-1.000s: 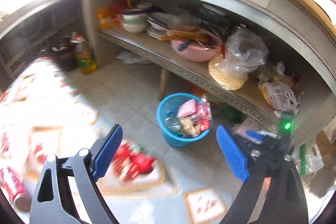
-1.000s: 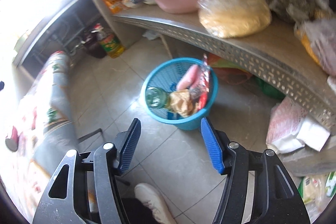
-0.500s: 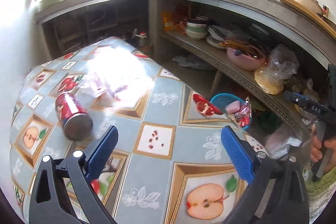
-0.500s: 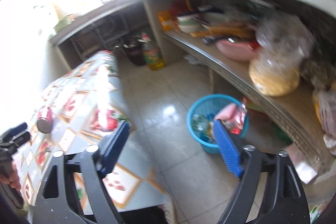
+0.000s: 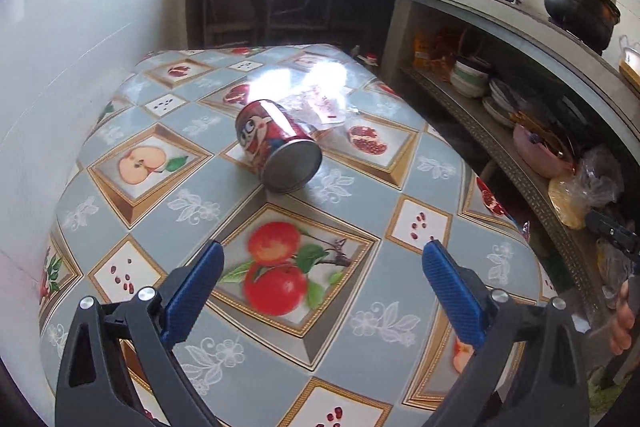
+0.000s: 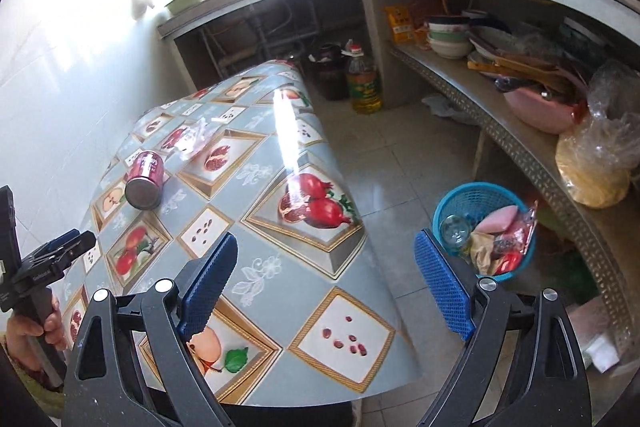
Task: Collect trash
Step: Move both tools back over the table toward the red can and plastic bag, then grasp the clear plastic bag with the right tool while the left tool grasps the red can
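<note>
One can point(image 5: 276, 143), one clear wrapper point(image 5: 320, 105), one blue basket point(image 6: 486, 197), one oil bottle point(image 6: 362, 79).

The table point(image 5: 160, 211) wears a glossy, smooth oilcloth that throws back glare. The red can point(image 5: 276, 147), lying near the table's far edge, is shiny metal with a bare silvery base; beside it lies a clear crinkled plastic wrapper point(image 5: 324, 107). The blue basket point(image 6: 460, 203) is perforated plastic. Gripper pads point(image 6: 208, 287) look like ribbed blue rubber on matt black plastic arms.
</note>
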A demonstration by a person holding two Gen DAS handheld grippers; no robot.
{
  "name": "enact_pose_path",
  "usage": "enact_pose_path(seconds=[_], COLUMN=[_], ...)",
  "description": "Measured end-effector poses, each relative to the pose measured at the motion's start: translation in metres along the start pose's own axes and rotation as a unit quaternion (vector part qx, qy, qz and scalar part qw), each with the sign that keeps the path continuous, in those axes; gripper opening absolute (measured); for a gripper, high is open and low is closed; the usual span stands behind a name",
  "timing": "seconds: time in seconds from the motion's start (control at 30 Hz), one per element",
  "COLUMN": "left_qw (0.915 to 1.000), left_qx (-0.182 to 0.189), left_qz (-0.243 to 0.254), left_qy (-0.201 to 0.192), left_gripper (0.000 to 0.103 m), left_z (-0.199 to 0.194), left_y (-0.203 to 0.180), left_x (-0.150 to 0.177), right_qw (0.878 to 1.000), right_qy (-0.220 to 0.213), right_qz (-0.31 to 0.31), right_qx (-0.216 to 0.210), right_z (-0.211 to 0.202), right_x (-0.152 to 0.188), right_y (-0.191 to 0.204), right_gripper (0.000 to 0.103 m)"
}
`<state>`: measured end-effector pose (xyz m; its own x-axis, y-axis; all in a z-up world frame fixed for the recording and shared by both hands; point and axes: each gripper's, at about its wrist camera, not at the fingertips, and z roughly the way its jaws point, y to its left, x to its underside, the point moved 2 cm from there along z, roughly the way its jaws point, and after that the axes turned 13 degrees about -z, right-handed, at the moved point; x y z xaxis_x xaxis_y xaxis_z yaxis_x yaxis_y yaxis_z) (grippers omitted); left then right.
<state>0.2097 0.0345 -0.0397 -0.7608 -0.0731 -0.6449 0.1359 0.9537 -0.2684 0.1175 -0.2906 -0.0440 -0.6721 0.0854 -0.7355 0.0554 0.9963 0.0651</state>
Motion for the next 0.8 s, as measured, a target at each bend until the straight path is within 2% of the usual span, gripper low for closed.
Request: enact_pose_path(seconds=[0.23,0.33,0.43,0.53,0.6,0.7,0.8], left_qw=[0.9991,0.999,0.9988,0.9982,0.9972,0.9957,0.9946], left_qx=[-0.027,-0.029,-0.013,-0.021,-0.043,-0.068,-0.074], left_qz=[-0.031,-0.033,-0.047,-0.053,-0.05,-0.039,-0.038], left_qy=[-0.012,-0.012,-0.004,0.02,0.035,0.051,0.062], left_gripper=[0.097,0.097,0.097,0.097,0.097,0.097,0.096], left_z=[0.015,0.028,0.047,0.081,0.105,0.129,0.14], left_y=[0.014,0.015,0.016,0.018,0.022,0.027,0.032], left_x=[-0.027,-0.048,-0.075,-0.097,-0.107,-0.111,-0.108], right_qw=[0.997,0.988,0.978,0.972,0.969,0.964,0.959], right_qy=[0.032,0.044,0.052,0.063,0.073,0.101,0.135], right_qz=[0.014,0.027,0.015,0.011,0.018,0.035,0.047], right_qx=[-0.074,-0.145,-0.203,-0.225,-0.235,-0.244,-0.247], right_z=[0.023,0.037,0.057,0.091,0.117,0.164,0.214], right_x=[-0.011,-0.028,-0.059,-0.097,-0.118,-0.144,-0.16], right_y=[0.022,0.033,0.049,0.064,0.072,0.085,0.102], right_gripper=[0.086,0.086,0.086,0.086,0.083,0.077,0.07])
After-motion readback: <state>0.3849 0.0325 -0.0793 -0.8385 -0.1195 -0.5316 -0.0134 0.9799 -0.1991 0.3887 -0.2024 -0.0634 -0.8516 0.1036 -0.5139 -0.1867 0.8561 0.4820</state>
